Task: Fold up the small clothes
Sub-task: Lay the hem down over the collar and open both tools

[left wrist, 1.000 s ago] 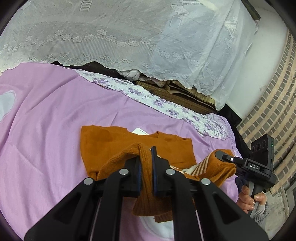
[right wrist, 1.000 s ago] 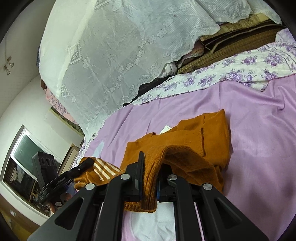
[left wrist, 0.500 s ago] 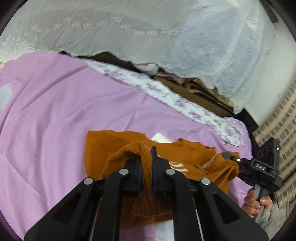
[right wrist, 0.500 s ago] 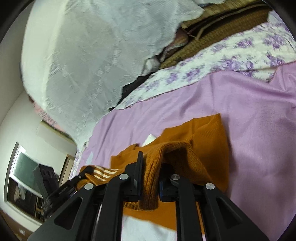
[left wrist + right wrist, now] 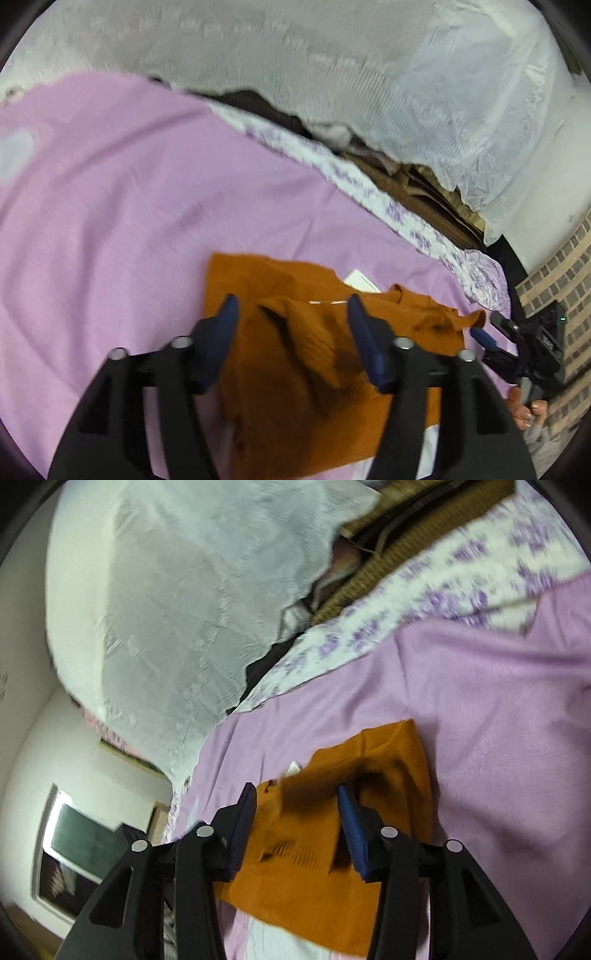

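Observation:
A small orange knit sweater (image 5: pixel 317 354) lies folded on the lilac bed sheet (image 5: pixel 122 206), with a white label (image 5: pixel 360 280) at its collar. My left gripper (image 5: pixel 291 314) is open just above it, one finger on each side of a raised fold. My right gripper (image 5: pixel 295 801) is open too, over the same sweater (image 5: pixel 321 849); it also shows at the right edge of the left wrist view (image 5: pixel 495 332). Neither gripper holds cloth. Both views are blurred.
A white lace cover (image 5: pixel 332 74) drapes over piled bedding at the back. A floral sheet (image 5: pixel 369 192) borders the lilac one. A brick wall (image 5: pixel 561 280) stands at the right. A window (image 5: pixel 85 842) shows at the left in the right wrist view.
Both grippers were shut on the lifted sweater edge and have opened. The orange cloth has dropped onto the sweater, folded over. Both grippers moved forward over the bed.

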